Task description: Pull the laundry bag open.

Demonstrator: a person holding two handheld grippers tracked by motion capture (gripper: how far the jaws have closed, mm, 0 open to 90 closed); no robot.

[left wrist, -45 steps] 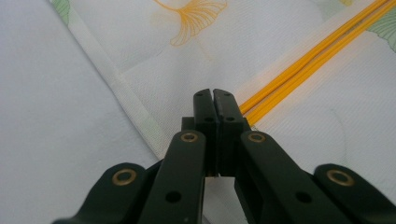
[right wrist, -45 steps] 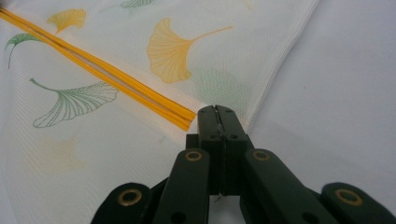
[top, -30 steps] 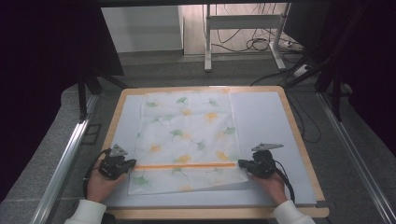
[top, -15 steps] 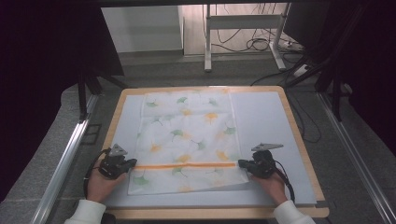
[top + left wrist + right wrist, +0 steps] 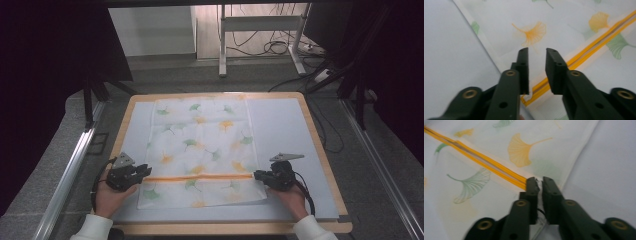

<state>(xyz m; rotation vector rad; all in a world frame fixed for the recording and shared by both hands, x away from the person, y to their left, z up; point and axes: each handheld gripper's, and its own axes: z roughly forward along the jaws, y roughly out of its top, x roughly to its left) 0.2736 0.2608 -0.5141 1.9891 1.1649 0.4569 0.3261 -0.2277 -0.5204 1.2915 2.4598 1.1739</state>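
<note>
A leaf-print cloth (image 5: 202, 150) lies flat in the middle of the grey mat (image 5: 285, 130), with its near edge folded away from the person so that an orange hem (image 5: 200, 177) runs from 9 to 3 o'clock across its lower part. That first fold looks done and laid down; judging by the long stretch of cloth still spread toward 12 o'clock, more folds are probably left. The left gripper (image 5: 142, 172) sits at the hem's 9 o'clock end and the right gripper (image 5: 259, 175) at its 3 o'clock end. In the left gripper view the jaws stand apart, with the hem corner (image 5: 531, 93) lying loose between them and nothing pinched. In the right gripper view the jaws are only a slit apart, the cloth edge (image 5: 539, 185) in that slit, and the pads seem no longer to press it. Against the earlier frames both pairs of jaws have just been opening, letting go of the hem, while the cloth itself lies where it did.
</note>
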